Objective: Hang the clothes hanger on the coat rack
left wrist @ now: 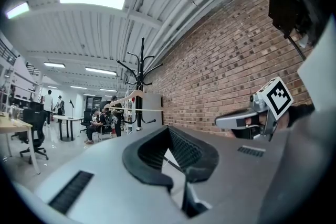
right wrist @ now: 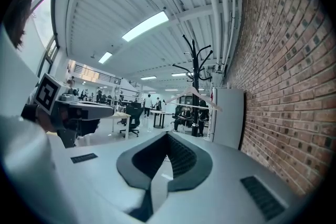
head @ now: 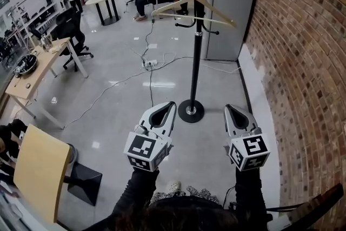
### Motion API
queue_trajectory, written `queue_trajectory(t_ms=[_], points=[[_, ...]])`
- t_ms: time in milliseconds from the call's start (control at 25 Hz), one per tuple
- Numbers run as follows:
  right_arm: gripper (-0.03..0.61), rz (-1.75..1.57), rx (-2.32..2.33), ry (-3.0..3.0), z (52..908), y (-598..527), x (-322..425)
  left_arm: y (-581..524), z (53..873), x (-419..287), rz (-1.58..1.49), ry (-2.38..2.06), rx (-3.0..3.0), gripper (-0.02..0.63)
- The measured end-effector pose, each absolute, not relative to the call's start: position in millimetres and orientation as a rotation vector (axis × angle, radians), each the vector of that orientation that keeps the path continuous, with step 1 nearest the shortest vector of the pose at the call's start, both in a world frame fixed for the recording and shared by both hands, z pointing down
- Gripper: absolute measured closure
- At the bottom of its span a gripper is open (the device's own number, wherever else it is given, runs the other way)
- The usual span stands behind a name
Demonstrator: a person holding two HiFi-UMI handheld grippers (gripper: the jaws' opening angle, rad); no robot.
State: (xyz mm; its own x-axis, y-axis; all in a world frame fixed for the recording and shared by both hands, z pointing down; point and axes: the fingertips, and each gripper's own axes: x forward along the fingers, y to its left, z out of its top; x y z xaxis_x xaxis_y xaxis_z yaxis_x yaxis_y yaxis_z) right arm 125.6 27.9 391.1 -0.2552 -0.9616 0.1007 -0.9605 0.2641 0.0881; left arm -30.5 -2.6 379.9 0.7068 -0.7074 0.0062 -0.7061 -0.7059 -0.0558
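Clothes hanger (head: 219, 11), wooden, hangs on the coat rack (head: 197, 62). Its hook sits at the pole and its shoulders spread to either side, the bar roughly level. Which prong carries it cannot be made out. On this showing the hanging appears done, with the hanger's weight left to the rack alone.

Left gripper (head: 172, 104) and right gripper (head: 230, 108) are held on the near side of the rack, one to each side of its round base (head: 191, 111) and well apart from the hanger. Each points roughly level toward the pole. Both claws are pressed together, tips meeting, with nothing between them. This fits hands that have no further hold to keep.

Room for moving: a brick wall (head: 303, 62) runs along the right of the rack. A grey cabinet (head: 230, 8) stands just behind the rack, and the hanger's right tip reaches across it. That side is therefore tight, and any swing of the hanger would probably meet the cabinet first. Left of the rack the floor opens wide, crossed only by a cable (head: 135, 76) that trails away from near the base. A desk (head: 38, 70) stands well away on that same side.
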Motion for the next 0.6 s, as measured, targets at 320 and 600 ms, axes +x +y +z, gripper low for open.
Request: queue_trajectory(t_ms=[320, 600], points=[[0.571, 0.009, 1.817, -2.453, 383.8, 28.1, 123.1, -6.9, 379.7, -29.3, -0.033, 1.167, -2.861, 0.606], [0.571, 0.013, 1.81, -2.434, 387.1, 30.5, 118.4, -7.1, 384.9, -27.9, -0.044, 1.139, -2.884, 0.606]])
